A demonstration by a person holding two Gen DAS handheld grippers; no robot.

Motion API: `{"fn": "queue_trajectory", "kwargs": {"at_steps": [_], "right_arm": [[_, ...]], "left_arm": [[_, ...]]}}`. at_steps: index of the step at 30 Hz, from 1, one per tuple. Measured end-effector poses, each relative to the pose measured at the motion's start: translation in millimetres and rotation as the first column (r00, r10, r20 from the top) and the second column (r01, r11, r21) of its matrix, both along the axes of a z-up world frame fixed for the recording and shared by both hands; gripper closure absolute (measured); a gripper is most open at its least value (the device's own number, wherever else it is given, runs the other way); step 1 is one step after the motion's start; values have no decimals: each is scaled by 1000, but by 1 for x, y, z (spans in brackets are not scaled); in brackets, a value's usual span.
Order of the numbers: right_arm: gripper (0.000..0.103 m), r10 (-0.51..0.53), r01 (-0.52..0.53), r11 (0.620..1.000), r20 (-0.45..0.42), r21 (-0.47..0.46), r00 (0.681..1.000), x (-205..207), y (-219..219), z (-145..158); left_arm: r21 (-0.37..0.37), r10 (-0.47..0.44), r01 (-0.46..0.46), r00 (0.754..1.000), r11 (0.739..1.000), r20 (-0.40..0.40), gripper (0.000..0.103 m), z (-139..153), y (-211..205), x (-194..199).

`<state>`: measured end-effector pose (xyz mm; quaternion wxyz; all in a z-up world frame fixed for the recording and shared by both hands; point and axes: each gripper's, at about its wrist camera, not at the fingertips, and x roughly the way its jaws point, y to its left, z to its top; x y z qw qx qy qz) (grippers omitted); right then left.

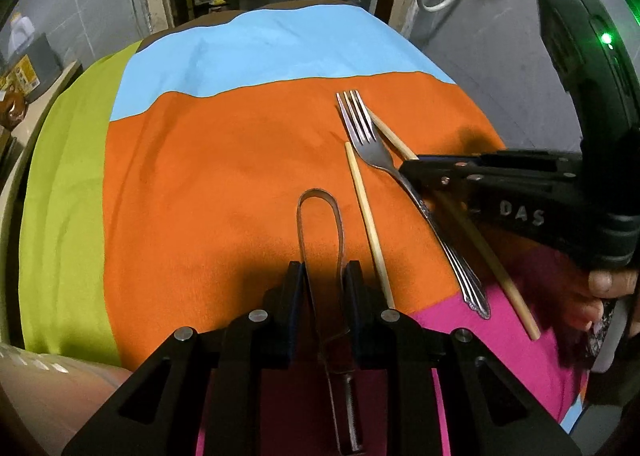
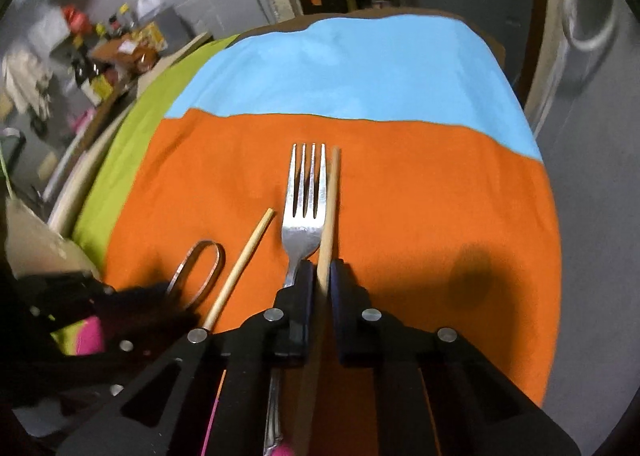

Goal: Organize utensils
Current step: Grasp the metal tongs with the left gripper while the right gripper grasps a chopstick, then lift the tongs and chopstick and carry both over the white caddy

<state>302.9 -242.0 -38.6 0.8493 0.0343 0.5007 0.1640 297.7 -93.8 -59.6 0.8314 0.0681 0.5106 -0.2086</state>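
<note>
A silver fork (image 1: 372, 148) lies on the orange part of the cloth, between two wooden chopsticks (image 1: 368, 216). A looped metal tool (image 1: 318, 212) lies left of them. My left gripper (image 1: 323, 272) straddles that tool's two arms and is closed on it. My right gripper (image 2: 322, 272) is closed around the right chopstick (image 2: 331, 200), beside the fork (image 2: 305, 200). The left chopstick (image 2: 240, 268) and the looped tool (image 2: 200, 268) lie to the left. The right gripper also shows in the left wrist view (image 1: 408, 168).
The table carries a cloth in orange (image 1: 220, 184), blue (image 1: 260, 52), green (image 1: 68, 192) and pink (image 1: 500, 336) blocks. Shelves with bottles and boxes (image 2: 108, 44) stand at the far left. The table drops off at the right edge (image 2: 556, 256).
</note>
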Motion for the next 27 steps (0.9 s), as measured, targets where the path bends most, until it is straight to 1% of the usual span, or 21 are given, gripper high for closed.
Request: {"fn": "queue_trajectory", "kwargs": {"at_steps": [3,5,8,10,11,12,14,15,16,17,18,19,20,21,23,24,27], "right_arm": [[98,-43,44,995,-12,92,999,-8,-12,0],[98,-65,64,990,7,126,998,-16,-18,3],[98,-87,72,982,78,174,993,-33,-24,12],[98,-96,67,980,149,187,984,-49,-23,20],[98,-96,60,981,189,185,977,-56,-21,24],[98,-91,48,984,252,171,963,-68,-15,31],[98,-83,32,988,337,153,938,-82,-7,39],[98,-79,20,988,391,152,917,-92,-3,44],[98,-80,15,988,430,152,899,-99,0,47],[98,-84,12,988,477,152,875,-108,4,51],[98,-86,10,988,506,152,858,-111,8,53],[98,-88,6,989,548,150,832,-119,12,56],[98,-89,5,989,571,147,816,-123,14,59],[98,-95,5,988,598,151,795,-128,17,61],[98,-96,-5,987,622,158,777,-132,21,64],[98,-94,-9,988,634,157,768,-133,25,66],[98,-97,-21,986,663,168,743,-137,29,73]], "left_arm": [[-51,20,-19,1000,998,15,87,0,6,-5],[-79,24,-21,999,997,40,87,2,9,-12],[-138,29,-17,996,990,89,87,8,14,-27],[-150,37,-16,990,989,136,87,11,14,-36],[-157,43,-15,984,987,175,87,14,16,-43],[-160,47,-15,979,987,197,87,16,16,-47],[-172,60,-17,967,985,247,87,20,20,-59],[-178,66,-18,961,984,267,87,22,20,-62],[-188,75,-19,952,982,297,87,25,21,-67],[-196,85,-21,942,980,324,87,28,23,-71],[-201,94,-23,934,979,346,87,30,25,-75],[-208,103,-26,924,978,368,87,33,25,-78],[-223,118,-29,911,974,396,87,36,28,-83],[-235,125,-28,903,972,412,87,38,28,-85],[-260,140,-21,882,965,449,87,44,31,-91],[-271,153,-22,867,962,473,87,48,33,-95],[-313,191,-26,840,949,508,87,62,43,-102]]}}
